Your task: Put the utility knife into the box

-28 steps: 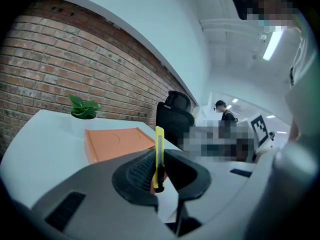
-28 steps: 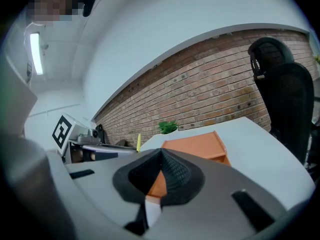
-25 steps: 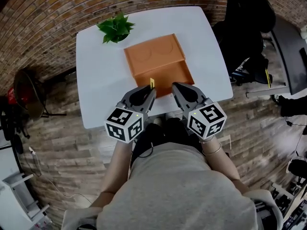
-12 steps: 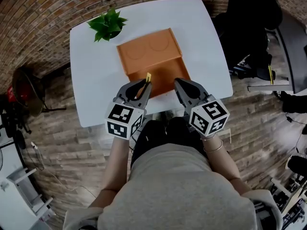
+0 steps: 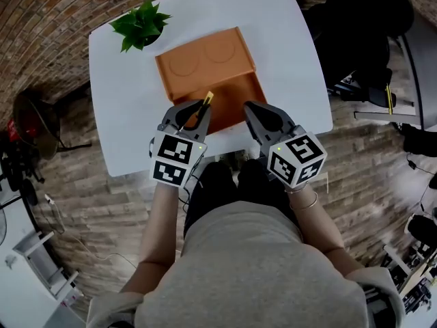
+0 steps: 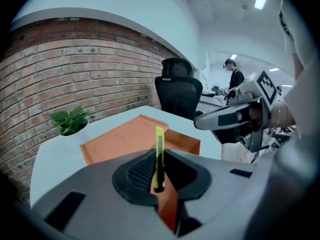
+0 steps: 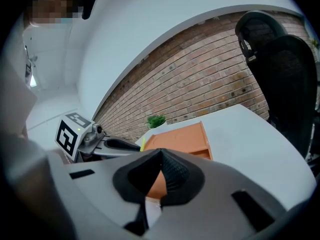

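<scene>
A yellow utility knife point(image 5: 205, 101) stands upright between the jaws of my left gripper point(image 5: 194, 113), which is shut on its lower end. In the left gripper view the knife point(image 6: 159, 140) rises from the left gripper point(image 6: 159, 160) in front of the orange box point(image 6: 131, 140). The box point(image 5: 231, 105) lies open on the white table point(image 5: 123, 108), its lid point(image 5: 199, 63) folded flat on the far side. The knife tip hangs over the box's near left edge. My right gripper point(image 5: 254, 112) is shut on nothing at the box's near right corner; its jaws point(image 7: 160, 153) meet at the tip.
A small green potted plant point(image 5: 140, 24) stands at the table's far left corner. A black office chair point(image 5: 355, 29) is beside the table on the right. The table's near edge point(image 5: 225, 137) is just under both grippers. A person point(image 6: 235, 77) stands far off.
Both grippers have moved forward toward the box. The knife, still held in the left gripper, has gone from short of the box's near edge to over it.
</scene>
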`<state>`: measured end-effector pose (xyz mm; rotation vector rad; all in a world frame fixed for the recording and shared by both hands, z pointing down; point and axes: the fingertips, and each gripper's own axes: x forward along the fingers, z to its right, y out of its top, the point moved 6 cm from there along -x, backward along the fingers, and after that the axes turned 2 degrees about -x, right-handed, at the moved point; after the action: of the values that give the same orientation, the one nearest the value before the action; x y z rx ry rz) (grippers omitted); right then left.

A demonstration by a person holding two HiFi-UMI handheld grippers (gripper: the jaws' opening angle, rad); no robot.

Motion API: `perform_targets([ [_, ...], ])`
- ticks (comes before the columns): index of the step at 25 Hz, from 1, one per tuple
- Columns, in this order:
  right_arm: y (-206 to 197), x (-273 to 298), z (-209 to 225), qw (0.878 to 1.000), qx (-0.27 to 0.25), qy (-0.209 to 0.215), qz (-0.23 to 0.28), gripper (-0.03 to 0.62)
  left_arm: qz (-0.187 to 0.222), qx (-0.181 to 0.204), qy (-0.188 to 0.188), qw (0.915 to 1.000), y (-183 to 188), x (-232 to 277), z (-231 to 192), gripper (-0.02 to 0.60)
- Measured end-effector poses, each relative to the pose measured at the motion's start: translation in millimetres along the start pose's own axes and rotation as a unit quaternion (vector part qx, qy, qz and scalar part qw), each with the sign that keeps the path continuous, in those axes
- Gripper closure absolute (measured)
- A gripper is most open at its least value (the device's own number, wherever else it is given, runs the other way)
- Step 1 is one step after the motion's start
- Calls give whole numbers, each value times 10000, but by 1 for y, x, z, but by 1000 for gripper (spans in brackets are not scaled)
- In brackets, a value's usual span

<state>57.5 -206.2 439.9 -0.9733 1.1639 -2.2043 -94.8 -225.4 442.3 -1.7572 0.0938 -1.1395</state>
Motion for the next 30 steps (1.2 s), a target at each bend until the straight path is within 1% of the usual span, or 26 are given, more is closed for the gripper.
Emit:
perform_targets([
  [4,-4,0,9,9999,71,5,-71,595,-446,78,-156,9989,-8,20,3,532],
  [7,-8,-2,16,9998,142,-14,-132,595,-754,221,-240,9966,-15,36,8,532],
  [10,-10,-2,23,9997,177,-34,-164,595,-996,528,-193,9934,-18,48,10,532],
  [12,-11,-1,27,9997,188,-54,-170,595,-1197,749,-155,9899,-20,55,11,532],
  [14,-13,0,32,9996,173,-87,-194,595,-1362,889,-168,9865,-23,62,12,532],
  [18,-19,0,40,9992,161,-84,-345,595,-1617,973,-242,9817,-28,75,11,531],
  [23,-26,2,46,9986,247,-74,-454,595,-1956,1222,-378,9723,-34,89,13,531],
  [27,-28,3,53,9984,308,-151,-439,595,-2109,1337,-424,9674,-37,96,13,531],
  [30,-25,1,57,9988,164,-252,-383,595,-2138,1390,-458,9659,-36,102,14,531],
])
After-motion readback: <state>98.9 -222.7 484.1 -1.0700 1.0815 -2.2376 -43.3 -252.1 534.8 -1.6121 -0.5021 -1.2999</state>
